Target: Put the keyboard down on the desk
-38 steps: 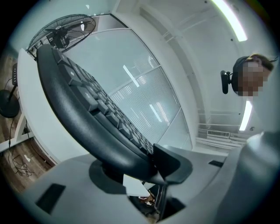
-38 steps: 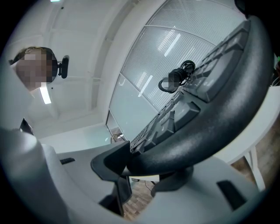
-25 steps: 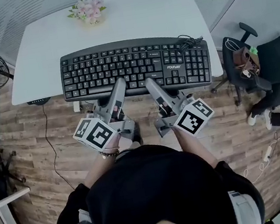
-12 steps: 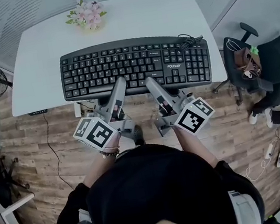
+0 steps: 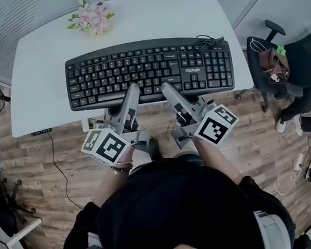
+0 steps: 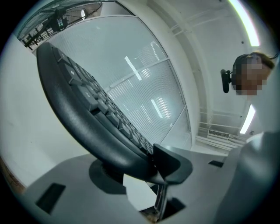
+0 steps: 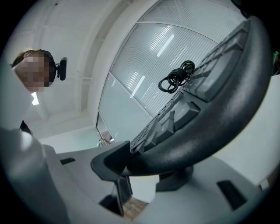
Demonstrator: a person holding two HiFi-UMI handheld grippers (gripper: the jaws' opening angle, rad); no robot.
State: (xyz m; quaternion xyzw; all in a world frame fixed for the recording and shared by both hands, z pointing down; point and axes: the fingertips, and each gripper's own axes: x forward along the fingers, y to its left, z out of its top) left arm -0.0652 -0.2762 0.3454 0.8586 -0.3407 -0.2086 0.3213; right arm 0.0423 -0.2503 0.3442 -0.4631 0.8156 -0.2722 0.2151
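left gripper (image 5: pixel 132 89), right gripper (image 5: pixel 166 86) side by side — fingers (image 6: pixel 175 164) clamp the keyboard (image 5: pixel 146 69)

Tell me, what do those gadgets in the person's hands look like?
Both are light grey plastic tools with long tapering bodies. The left claw and right claw close with dark grey pads. Each carries a white cube printed with black square markers, one on the left and one on the right. The person wears a black top and a thin band on the left wrist.
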